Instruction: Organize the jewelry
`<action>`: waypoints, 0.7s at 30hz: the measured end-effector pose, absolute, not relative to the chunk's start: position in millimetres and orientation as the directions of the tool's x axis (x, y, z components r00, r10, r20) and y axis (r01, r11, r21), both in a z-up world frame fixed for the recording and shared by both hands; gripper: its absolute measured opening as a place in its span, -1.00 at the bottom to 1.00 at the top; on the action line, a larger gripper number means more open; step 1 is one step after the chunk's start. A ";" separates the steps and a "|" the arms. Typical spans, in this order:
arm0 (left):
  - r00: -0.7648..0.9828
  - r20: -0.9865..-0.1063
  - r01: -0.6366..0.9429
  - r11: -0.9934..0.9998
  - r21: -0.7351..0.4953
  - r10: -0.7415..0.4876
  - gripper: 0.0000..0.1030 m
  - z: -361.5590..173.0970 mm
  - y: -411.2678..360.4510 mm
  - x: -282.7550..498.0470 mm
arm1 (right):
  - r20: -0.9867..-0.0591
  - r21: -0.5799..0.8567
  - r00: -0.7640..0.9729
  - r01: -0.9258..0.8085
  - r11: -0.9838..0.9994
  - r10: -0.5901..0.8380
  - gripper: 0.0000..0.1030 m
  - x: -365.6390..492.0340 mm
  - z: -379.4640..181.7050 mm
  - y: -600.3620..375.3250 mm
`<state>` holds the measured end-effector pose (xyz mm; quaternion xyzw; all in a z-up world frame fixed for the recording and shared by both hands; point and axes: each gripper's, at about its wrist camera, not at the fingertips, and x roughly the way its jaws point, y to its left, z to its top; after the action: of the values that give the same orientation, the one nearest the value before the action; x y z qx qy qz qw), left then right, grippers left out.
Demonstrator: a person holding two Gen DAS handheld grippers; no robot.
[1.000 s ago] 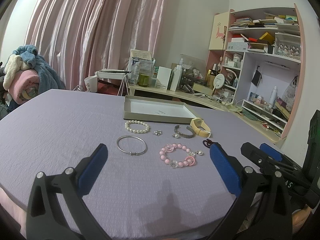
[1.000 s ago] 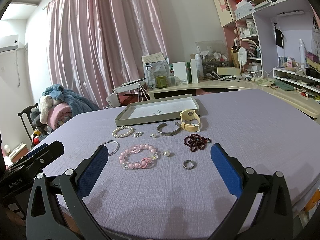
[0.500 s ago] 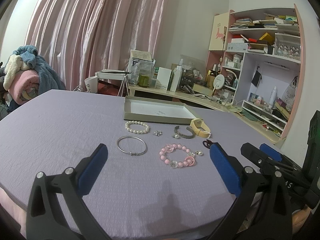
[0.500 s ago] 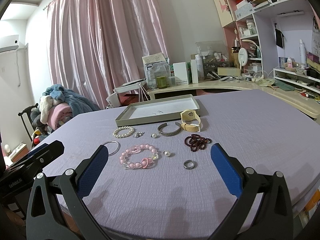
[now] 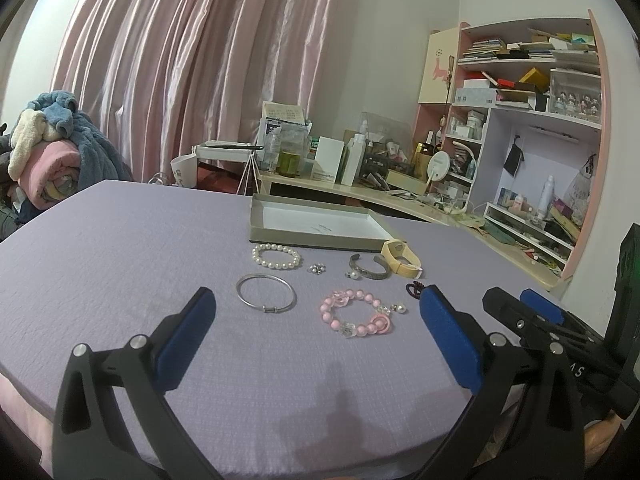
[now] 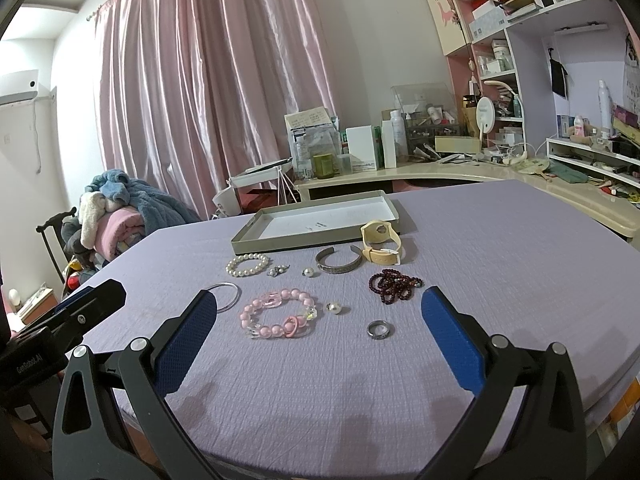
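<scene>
Lying on the lavender worktop (image 6: 500, 264), one grey tray (image 6: 316, 224) holds nothing; both tools, left (image 5: 316, 336) and right (image 6: 316, 332), gape wide, gripping nothing.

Cloth (image 6: 320, 392) bare up to pink beads (image 6: 278, 314) & ring (image 6: 378, 329); far side crowded w/ jewelry, tray (image 6: 316, 224) behind.

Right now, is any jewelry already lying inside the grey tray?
No, the grey tray shows only its bare white floor, while pieces such as the pearl bracelet lie on the purple cloth in front.
</scene>
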<state>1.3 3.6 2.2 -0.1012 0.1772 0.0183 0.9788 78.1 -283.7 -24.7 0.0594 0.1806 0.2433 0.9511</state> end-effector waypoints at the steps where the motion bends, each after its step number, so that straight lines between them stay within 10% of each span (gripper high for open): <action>1: 0.937 -0.350 -0.071 0.979 -0.192 0.000 0.96 2.5 3.9 1.7 | -0.314 0.201 0.817 -0.441 0.875 0.484 0.97 78.1 -24.4 -283.8; 21: 0.930 -0.368 -0.081 0.978 -0.194 0.004 0.96 1.9 11.1 4.9 | -0.337 0.207 0.813 -0.429 0.880 0.475 0.97 85.3 -31.5 -284.9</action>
<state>4.9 11.1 1.9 -0.1035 0.1860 0.0215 0.9768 85.3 -284.9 -31.5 0.0607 0.1923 0.2378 0.9502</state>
